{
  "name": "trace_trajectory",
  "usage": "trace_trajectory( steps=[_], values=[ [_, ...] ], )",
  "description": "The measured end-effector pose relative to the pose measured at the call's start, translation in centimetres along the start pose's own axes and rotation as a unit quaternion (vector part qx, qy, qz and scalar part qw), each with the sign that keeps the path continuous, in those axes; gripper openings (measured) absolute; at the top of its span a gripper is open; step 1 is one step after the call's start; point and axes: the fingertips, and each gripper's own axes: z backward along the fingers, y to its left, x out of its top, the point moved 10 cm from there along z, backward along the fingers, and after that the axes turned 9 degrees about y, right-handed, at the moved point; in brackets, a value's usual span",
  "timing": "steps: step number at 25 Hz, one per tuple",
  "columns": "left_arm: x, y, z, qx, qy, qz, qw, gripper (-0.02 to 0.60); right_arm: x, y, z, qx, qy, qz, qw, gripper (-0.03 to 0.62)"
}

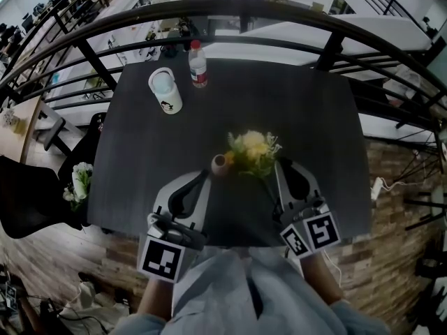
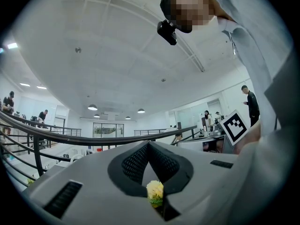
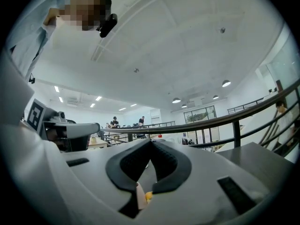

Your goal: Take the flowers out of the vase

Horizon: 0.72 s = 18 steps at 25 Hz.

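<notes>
A small tan vase sits on the dark bench. The yellow-and-white flower bunch is outside it, just to its right. The white lidded cup bears a dark print and the clear red-capped bottle a red label, neither readable. The left gripper and right gripper are both pressed together.

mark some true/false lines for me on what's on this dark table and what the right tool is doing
1. A white cylindrical cup stands beside a clear plastic bottle at the far side of the dark table. True.
2. The bottle has a blue cap. False: its cap is red.
3. In the head view, the yellow and white flower bunch sits just to the right of the small tan vase. True.
4. The right tool has its jaws wide apart. False: they are together.
</notes>
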Motion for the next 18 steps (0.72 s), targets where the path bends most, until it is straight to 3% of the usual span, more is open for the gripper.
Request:
trace_trajectory(
  steps=[18],
  values=[
    [-0.2,0.6,1.1,0.017,0.003,0.002,0.9999,-0.002,0.1,0.8,-0.8,0.014,0.007,0.0,1.0,-0.002]
  ],
)
